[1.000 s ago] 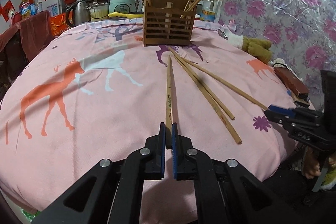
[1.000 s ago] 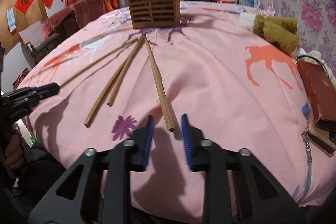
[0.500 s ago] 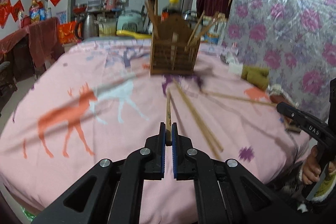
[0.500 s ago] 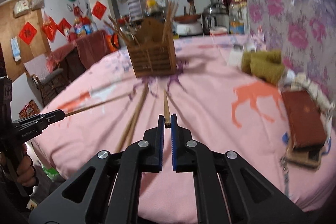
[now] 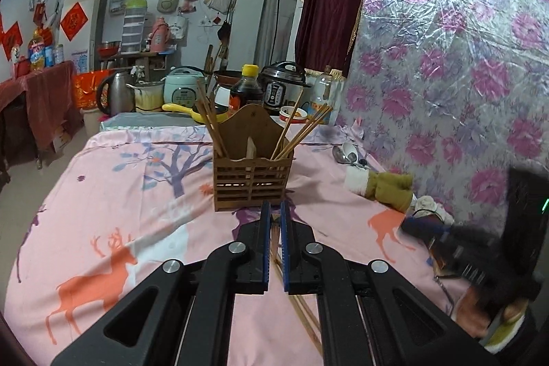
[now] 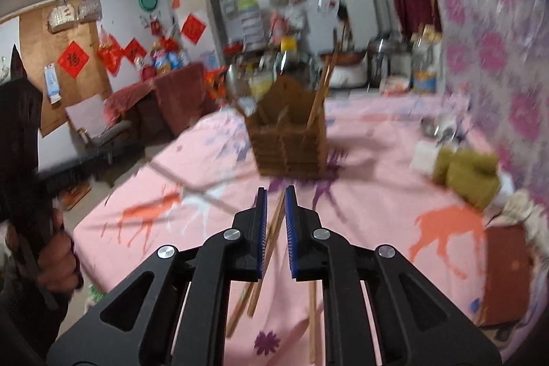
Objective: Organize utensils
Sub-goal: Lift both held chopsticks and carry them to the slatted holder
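Left gripper (image 5: 274, 218): jaws together, clamped on the near end of one chopstick.
Held chopstick (image 5: 274, 237): a brown strip between the blue pads, aimed towards the holder and raised off the cloth.
Right gripper (image 6: 275, 198): jaws opening, with a narrow gap between the pads.
Slanting chopstick (image 6: 274, 228): seen through that gap, running down and to the left; whether a pad touches it cannot be told through the blur.
Chopstick holder (image 5: 253, 184): brown slatted wooden box, upright on the bench, ahead of both grippers.
Stored chopsticks (image 5: 209, 122): a few lean in the holder's left compartment, and several more fan out of its right one.
Loose chopsticks (image 5: 302, 314): lying on the cloth under the left gripper.
Bench (image 5: 120, 194): covered by a pink cloth printed with deer.
Plush toy (image 5: 387, 187): olive and white, on the cloth near the floral wall.
Spoon (image 5: 343, 153): metal, beyond the toy.
Wallet (image 6: 504, 270): brown, at the bench's right edge.
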Available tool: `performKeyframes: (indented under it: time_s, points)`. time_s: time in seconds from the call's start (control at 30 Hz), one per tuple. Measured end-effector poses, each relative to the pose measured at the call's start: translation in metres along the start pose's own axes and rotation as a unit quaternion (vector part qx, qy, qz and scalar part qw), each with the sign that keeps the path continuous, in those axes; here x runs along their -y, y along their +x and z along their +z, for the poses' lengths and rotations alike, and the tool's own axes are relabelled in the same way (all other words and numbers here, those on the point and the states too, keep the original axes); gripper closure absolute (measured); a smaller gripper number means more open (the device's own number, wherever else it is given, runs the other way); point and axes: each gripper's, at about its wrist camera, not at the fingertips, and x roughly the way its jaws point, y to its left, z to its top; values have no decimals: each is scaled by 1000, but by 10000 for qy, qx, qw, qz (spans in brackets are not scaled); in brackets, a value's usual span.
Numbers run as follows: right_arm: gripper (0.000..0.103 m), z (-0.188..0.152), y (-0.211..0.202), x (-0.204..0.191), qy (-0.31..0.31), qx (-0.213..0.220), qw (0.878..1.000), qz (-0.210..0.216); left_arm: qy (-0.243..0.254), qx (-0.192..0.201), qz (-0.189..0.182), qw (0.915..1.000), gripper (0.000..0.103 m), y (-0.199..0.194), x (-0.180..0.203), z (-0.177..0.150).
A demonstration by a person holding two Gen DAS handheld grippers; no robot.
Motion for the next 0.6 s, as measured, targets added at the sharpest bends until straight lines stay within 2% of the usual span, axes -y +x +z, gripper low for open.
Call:
performKeyframes:
  time_s: [0.07,0.2,0.33,0.5,0.6]
  points:
    - [80,-17,12,7,104,-296,9995,20,-105,-92,-43,9999,97,12,-4,2]
    - [79,-52,23,25,318,-821,9961,-92,-159,-67,-51,9998,97,22,-7,5]
    - [65,-78,24,34,278,-1243,9916,-246,-165,-32,-65,9998,97,29,-7,13]
    - [65,-101,29,32,131,-1667,9854,-328,-139,40,-37,9999,97,34,-5,18]
    - [69,-111,37,18,-291,-1793,9818,-563,-172,81,-18,9998,97,35,-5,18]
